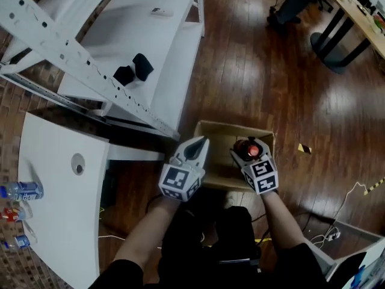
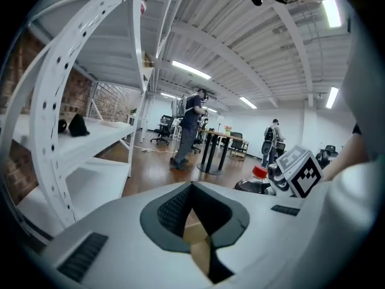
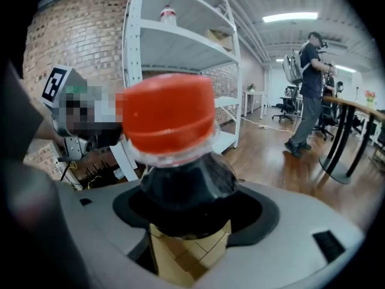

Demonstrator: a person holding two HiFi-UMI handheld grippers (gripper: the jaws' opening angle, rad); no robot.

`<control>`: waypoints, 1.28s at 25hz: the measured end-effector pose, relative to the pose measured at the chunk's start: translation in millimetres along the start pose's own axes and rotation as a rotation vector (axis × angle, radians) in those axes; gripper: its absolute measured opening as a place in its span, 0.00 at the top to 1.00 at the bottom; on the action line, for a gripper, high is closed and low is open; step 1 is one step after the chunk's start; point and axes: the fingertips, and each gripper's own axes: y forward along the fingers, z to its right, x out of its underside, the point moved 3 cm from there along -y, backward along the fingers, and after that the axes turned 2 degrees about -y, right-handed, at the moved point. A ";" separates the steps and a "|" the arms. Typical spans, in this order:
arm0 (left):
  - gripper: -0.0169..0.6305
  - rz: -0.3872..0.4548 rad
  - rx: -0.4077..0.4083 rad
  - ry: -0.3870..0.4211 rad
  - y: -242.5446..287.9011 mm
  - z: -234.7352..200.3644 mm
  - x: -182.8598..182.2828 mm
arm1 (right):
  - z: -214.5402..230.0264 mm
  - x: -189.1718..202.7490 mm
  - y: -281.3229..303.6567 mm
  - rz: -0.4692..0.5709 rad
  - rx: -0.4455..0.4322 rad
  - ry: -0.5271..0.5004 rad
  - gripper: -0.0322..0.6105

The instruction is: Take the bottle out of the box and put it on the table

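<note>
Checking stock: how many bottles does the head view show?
4: three bottles on the white table, one bottle in the right gripper above the box. Others may be hidden.

No words, brands or numbers were legible; the labels of the small bottles [image 1: 21, 190] on the bench [image 1: 60, 233] were too tiny.

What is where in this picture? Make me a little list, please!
Right gripper: shut on the bottle
Bottle: red cap, dark drink, held over the box
Left gripper: shut, empty
Box: open cardboard, on the wooden floor
Table: white, at left, small bottles on it
</note>
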 end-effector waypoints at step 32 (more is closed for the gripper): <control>0.97 0.250 -0.020 0.133 -265.4 84.1 -387.7 | -172.1 -357.6 -324.3 0.339 -0.103 -0.147 0.44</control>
